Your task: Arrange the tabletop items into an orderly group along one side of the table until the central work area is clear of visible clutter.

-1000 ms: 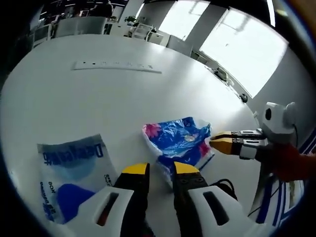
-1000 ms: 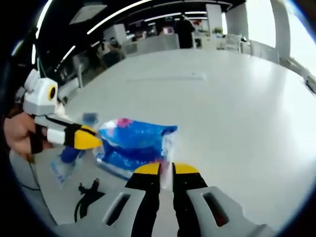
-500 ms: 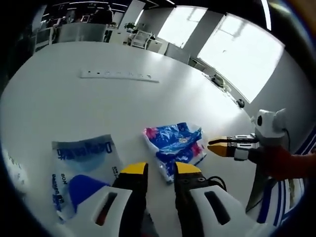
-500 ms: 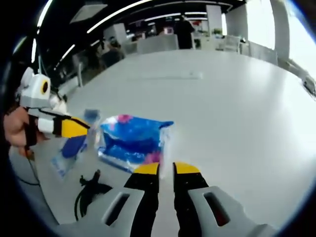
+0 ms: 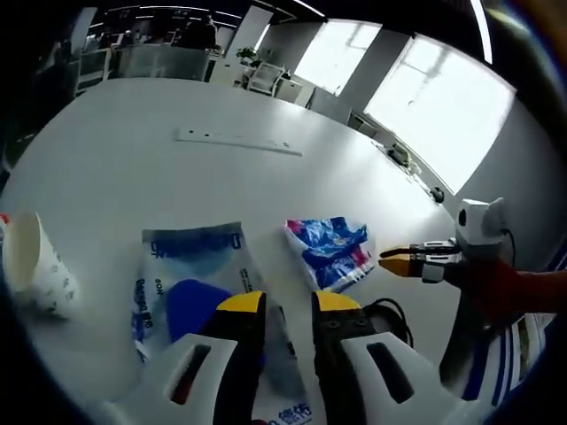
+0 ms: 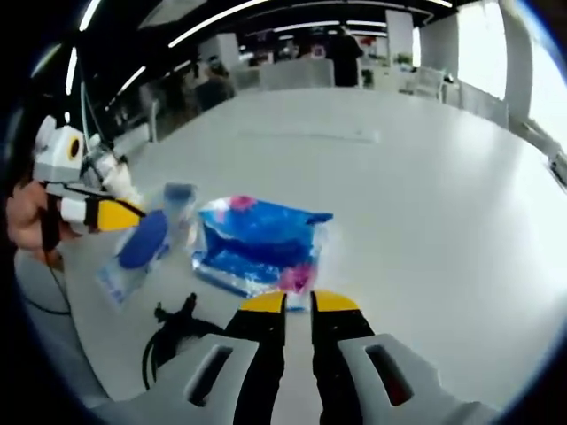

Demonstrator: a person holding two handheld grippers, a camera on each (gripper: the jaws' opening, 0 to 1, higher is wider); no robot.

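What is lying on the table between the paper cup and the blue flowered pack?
In the left gripper view, a clear plastic bag with blue print lies flat between the paper cup and the blue flowered pack.

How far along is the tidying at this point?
Partly done: the blue floral pack, the clear wipes bag and the paper cup sit together near one table edge. Neither the left gripper nor the right gripper holds anything. The black cable remains loose.
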